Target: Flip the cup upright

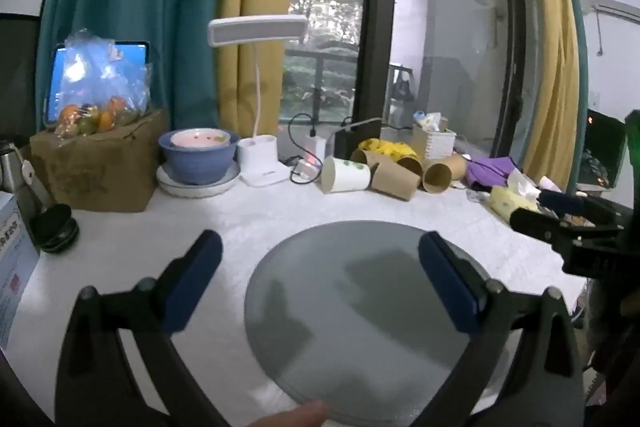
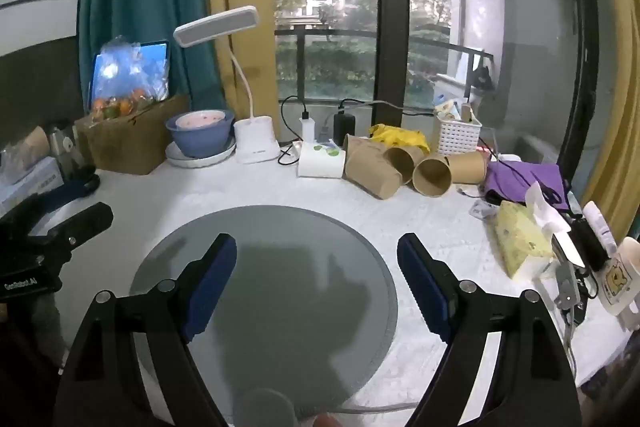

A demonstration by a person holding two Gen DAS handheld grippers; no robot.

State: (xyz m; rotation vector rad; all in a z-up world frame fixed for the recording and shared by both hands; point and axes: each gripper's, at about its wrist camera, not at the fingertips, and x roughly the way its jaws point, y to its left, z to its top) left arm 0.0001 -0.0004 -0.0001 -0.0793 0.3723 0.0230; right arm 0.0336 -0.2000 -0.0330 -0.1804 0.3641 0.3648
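- Left gripper [image 1: 320, 267], black with blue pads, hovering over the round grey mat [image 1: 360, 347] on the white table [image 1: 200, 211]; jaws spread wide, nothing between them.
- Right gripper [image 2: 316, 263], same build, poised above the same mat [image 2: 280, 247]; jaws likewise spread, gripping nothing.
- Each gripper cut off at the other view's edge: right one at far right [image 1: 560, 223], left one at far left [image 2: 60, 227].
- White paper cup with green print [image 1: 346, 174] lying on its side at the back of the table [image 2: 322, 161], just beside several toppled brown paper cups [image 2: 432, 175].
- Blurred pale cup-like shape [image 2: 266, 407] at the bottom edge of the right view, too unclear to identify.
- Fingertip [image 1: 304, 413] at the mat's near rim, mostly cropped.
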